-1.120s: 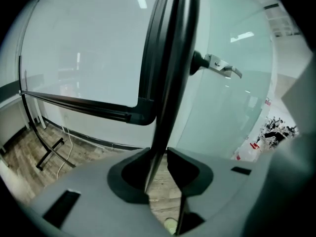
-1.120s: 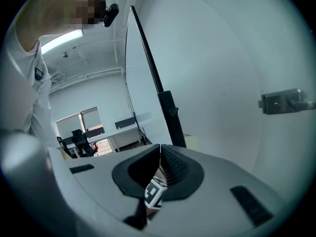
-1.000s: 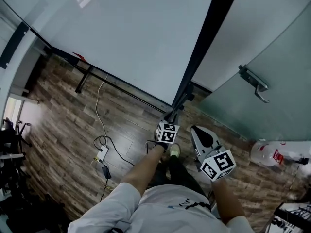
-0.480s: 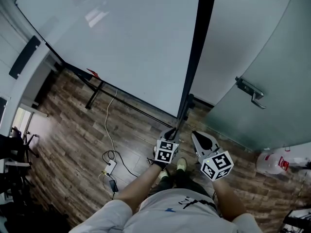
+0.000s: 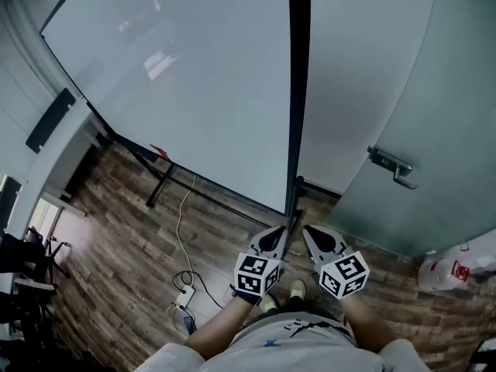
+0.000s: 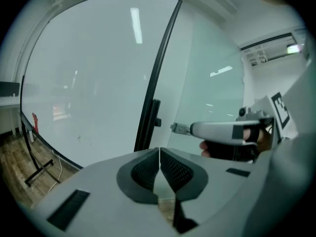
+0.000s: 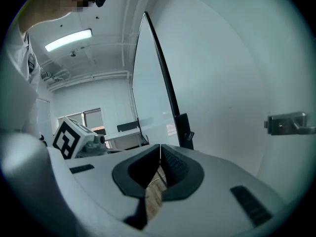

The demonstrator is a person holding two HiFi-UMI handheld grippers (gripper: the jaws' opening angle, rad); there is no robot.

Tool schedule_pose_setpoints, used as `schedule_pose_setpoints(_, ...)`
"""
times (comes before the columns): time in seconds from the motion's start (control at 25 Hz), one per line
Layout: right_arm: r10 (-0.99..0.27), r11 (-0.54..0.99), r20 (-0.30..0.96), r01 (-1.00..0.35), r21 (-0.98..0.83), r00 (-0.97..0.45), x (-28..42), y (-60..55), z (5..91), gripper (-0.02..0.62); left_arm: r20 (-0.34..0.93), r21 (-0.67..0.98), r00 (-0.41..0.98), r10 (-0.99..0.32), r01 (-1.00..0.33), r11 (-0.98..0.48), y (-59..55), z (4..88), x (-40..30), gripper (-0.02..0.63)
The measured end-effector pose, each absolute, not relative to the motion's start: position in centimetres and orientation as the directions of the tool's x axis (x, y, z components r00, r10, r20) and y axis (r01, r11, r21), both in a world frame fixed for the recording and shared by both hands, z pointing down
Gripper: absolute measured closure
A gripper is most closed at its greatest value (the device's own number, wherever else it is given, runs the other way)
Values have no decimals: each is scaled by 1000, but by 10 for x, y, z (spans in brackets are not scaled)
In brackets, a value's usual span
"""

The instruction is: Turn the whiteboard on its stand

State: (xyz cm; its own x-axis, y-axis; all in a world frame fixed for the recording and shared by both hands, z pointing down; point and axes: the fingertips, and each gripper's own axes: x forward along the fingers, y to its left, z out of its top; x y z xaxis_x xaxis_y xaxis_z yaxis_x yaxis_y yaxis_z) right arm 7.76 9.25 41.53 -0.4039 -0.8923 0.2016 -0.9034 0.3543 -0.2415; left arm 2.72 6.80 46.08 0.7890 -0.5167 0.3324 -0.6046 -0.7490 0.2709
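The whiteboard (image 5: 186, 84) is on its stand (image 5: 159, 184) on the wooden floor (image 5: 116, 231). It fills the head view from nine to twelve o'clock. Its black side edge (image 5: 297, 91) runs straight down toward six o'clock, where both grippers are. The left gripper (image 5: 277, 233) is just beside this edge at its nine o'clock side, its fingers pressed together with nothing between them. The right gripper (image 5: 308, 231) is at the three o'clock side, its fingers also pressed together and empty. A door handle (image 5: 391, 167) is at three o'clock.

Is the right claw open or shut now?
Shut: in the right gripper view, the right claw is closed tip to tip, with nothing held between.
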Motion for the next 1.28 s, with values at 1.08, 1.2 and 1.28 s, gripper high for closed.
schedule_pose_setpoints(1.08,-899,386,159,-910,-148,-407,73,73,374,581,202,244,801,-564,-599,-763,60,383,29,594)
schedule_pose_setpoints(1.2,-902,381,160,-913,-147,-402,75,71,375,581,201,241,800,-566,-600,-763,58,384,30,593)
schedule_pose_setpoints(1.28,-903,377,162,-914,-147,-398,76,70,376,583,200,239,799,-566,-601,-763,57,384,30,594)
